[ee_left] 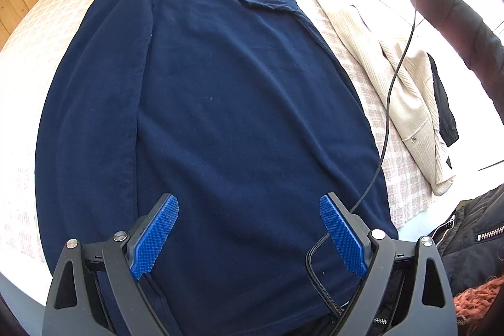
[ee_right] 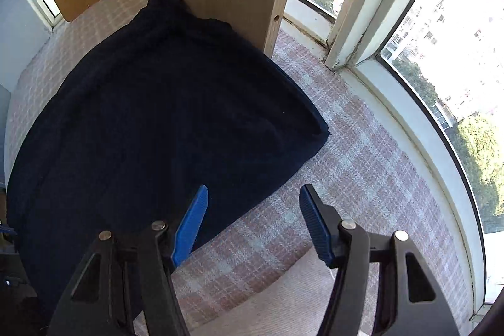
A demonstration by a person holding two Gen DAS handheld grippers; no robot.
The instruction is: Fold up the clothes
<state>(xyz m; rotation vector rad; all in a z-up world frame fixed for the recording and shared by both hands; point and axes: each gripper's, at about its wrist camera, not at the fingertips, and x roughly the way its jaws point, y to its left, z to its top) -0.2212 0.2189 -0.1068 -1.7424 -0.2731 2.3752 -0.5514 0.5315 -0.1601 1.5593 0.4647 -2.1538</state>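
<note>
While spread wide, left hand-held gripper [ee_left: 249,229] empty above navy shirt [ee_left: 220,90].

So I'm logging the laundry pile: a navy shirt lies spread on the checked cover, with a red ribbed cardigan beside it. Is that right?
Not quite: the ribbed cardigan is cream, not red. The left wrist view shows it lying beside the navy shirt on the checked cover. The rest stands.

surface: checked cloth [ee_right: 362,153] | on it: navy shirt [ee_left: 220,103], cream cardigan [ee_left: 406,90]
</note>
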